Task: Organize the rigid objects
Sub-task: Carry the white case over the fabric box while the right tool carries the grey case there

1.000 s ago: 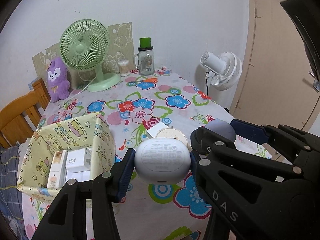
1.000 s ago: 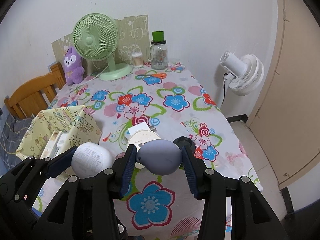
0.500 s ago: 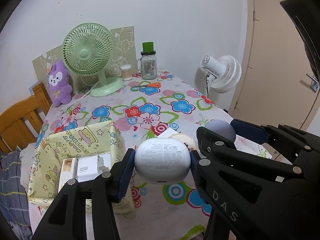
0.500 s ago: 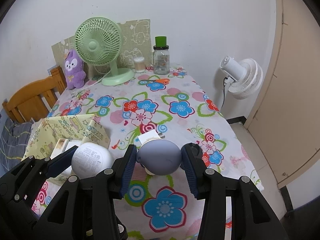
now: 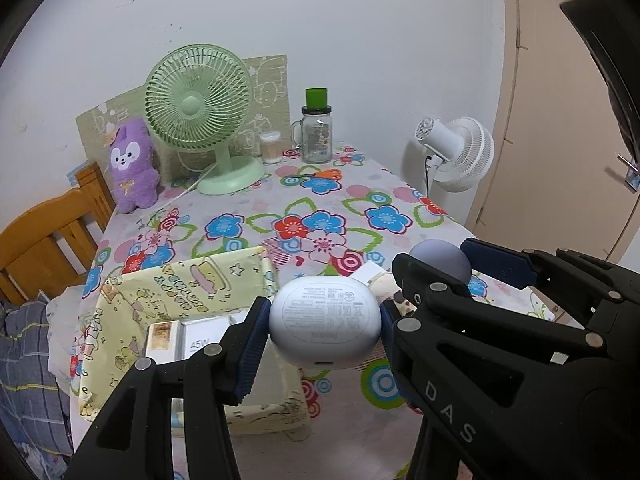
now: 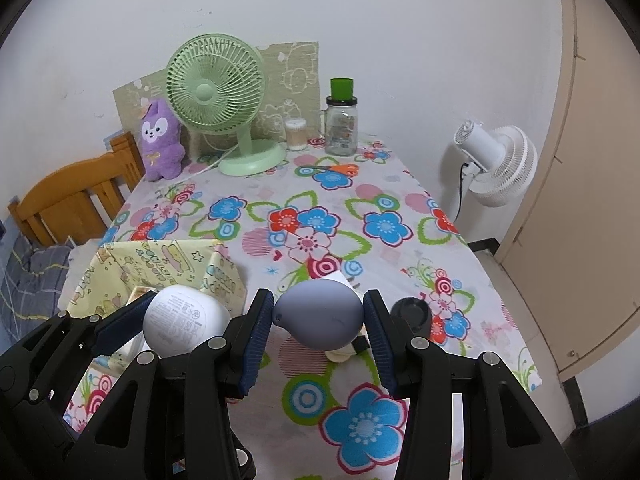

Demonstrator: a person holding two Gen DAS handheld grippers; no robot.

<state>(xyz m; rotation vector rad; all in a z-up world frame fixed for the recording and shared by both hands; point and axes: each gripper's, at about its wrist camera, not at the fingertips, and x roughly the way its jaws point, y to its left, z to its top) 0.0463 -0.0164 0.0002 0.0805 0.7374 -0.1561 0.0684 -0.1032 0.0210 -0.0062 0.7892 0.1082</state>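
Observation:
My left gripper [image 5: 323, 322] is shut on a white oval earbud case [image 5: 325, 323], held above the right edge of a yellow cartoon-print box [image 5: 188, 284]. That box holds white charger boxes [image 5: 200, 338]. My right gripper [image 6: 319, 320] is shut on a grey-purple egg-shaped object [image 6: 320, 314], held above the table beside the left gripper. The white case also shows in the right wrist view [image 6: 182, 320], and the grey object in the left wrist view [image 5: 440, 260]. A round cream compact [image 6: 340, 354] and a white card lie on the table, mostly hidden under the grey object.
A black round lid [image 6: 412, 314] lies right of my right gripper. A green fan [image 6: 218, 96], purple plush [image 6: 160, 140], glass jar [image 6: 341, 128], cotton swab pot [image 6: 296, 134] and orange scissors [image 6: 332, 169] stand at the far end. A wooden chair [image 6: 68, 196] is left, a white fan [image 6: 500, 164] right.
Both grippers have drawn back and up from the table with their objects still held. The yellow box now sits more under the left gripper.

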